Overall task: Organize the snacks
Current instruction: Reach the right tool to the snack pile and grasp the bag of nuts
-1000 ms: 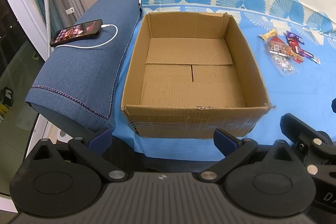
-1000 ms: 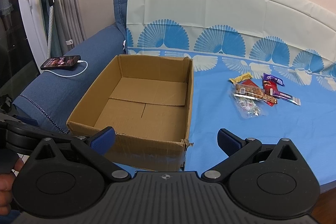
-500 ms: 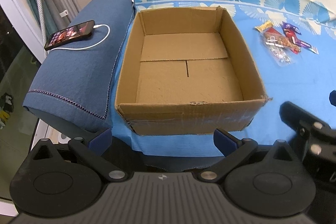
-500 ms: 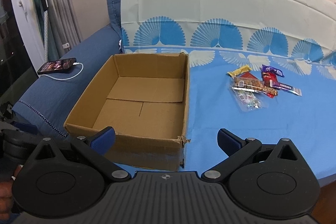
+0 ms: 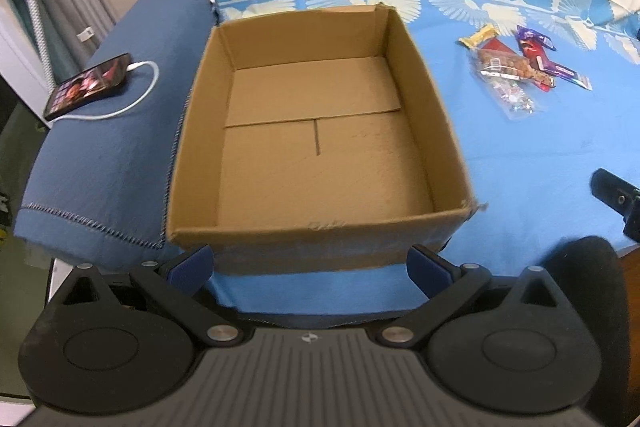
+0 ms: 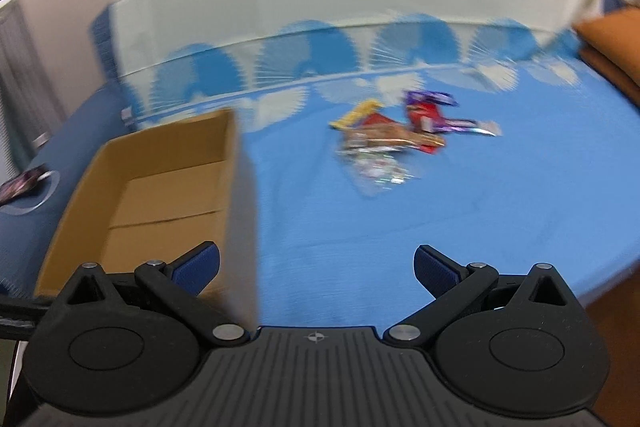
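Note:
An open, empty cardboard box (image 5: 436, 123) sits on the blue bed cover, also at the left of the right wrist view (image 6: 236, 163). A small pile of snack packets (image 5: 516, 67) lies on the cover to the box's right; in the right wrist view the pile (image 6: 400, 135) is ahead, blurred. My left gripper (image 5: 310, 265) is open and empty, just before the box's near wall. My right gripper (image 6: 316, 265) is open and empty, over the cover, well short of the snacks. Part of the right gripper (image 5: 616, 195) shows at the left view's right edge.
A phone (image 5: 88, 85) on a white charging cable lies on the blue sofa arm (image 5: 112, 155) left of the box. An orange cushion (image 6: 612, 47) sits at the far right. The bed's front edge runs below both grippers.
The right gripper has swung right toward the snacks, so the box has slid to the left of its view. The left gripper has moved closer to the box's near wall.

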